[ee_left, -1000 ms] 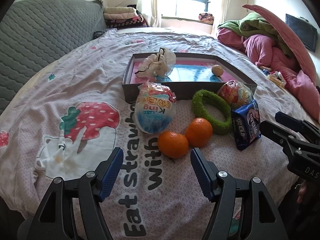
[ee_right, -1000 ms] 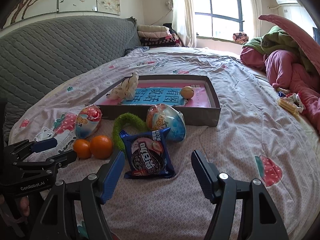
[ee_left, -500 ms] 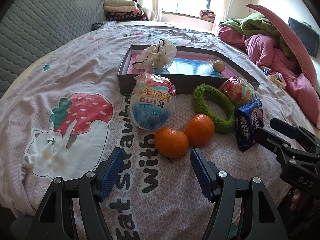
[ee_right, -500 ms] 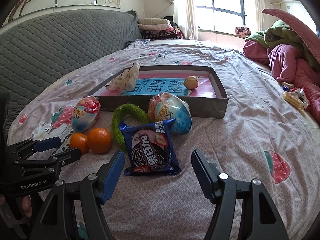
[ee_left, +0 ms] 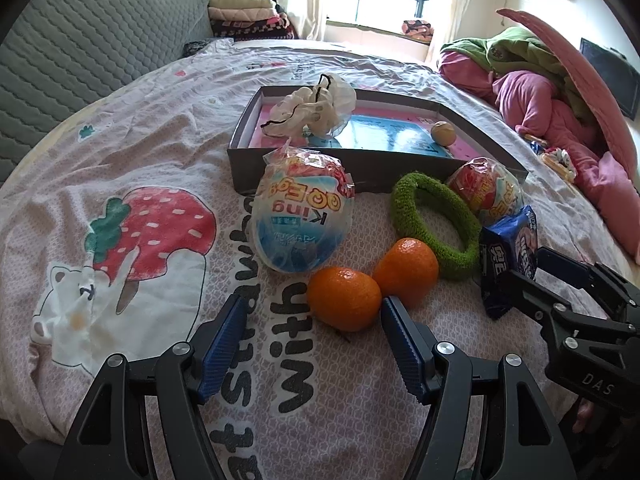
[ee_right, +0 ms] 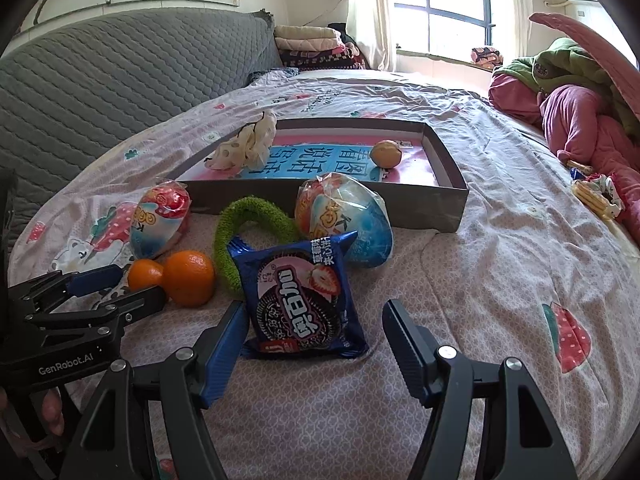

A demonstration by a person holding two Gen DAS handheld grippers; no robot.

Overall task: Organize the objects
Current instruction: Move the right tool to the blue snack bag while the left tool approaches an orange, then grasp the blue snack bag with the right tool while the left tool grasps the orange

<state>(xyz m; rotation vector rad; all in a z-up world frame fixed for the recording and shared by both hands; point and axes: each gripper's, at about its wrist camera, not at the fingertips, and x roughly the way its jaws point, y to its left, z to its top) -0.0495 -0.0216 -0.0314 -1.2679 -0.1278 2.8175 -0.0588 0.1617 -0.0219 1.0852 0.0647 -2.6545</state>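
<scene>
1. We are at the reach-in stage of tidying a bed (ee_left: 168, 128): loose things lie in a cluster on the sheet, just in front of a shallow grey box (ee_right: 448, 184) that seems meant to take them.
2. The bed fills both views, under a pink sheet printed with strawberries. A grey quilted headboard (ee_right: 120, 80) stands on the far left, a window (ee_right: 452, 4) at the far end, and heaped pink and green bedding (ee_left: 540, 92) on the right.
3. The box already holds a crumpled white cloth (ee_left: 312, 112) and a small yellowish ball (ee_left: 443, 133).
4. Our left gripper (ee_left: 310, 330) is open and empty, with the nearer of two oranges (ee_left: 344, 298) just beyond its tips.
5. Our right gripper (ee_right: 314, 332) is also open and empty, its tips either side of the near end of a blue biscuit packet (ee_right: 300, 300).
6. Next, we judge, each hand must ease forward, close, lift and carry to the box.
</scene>
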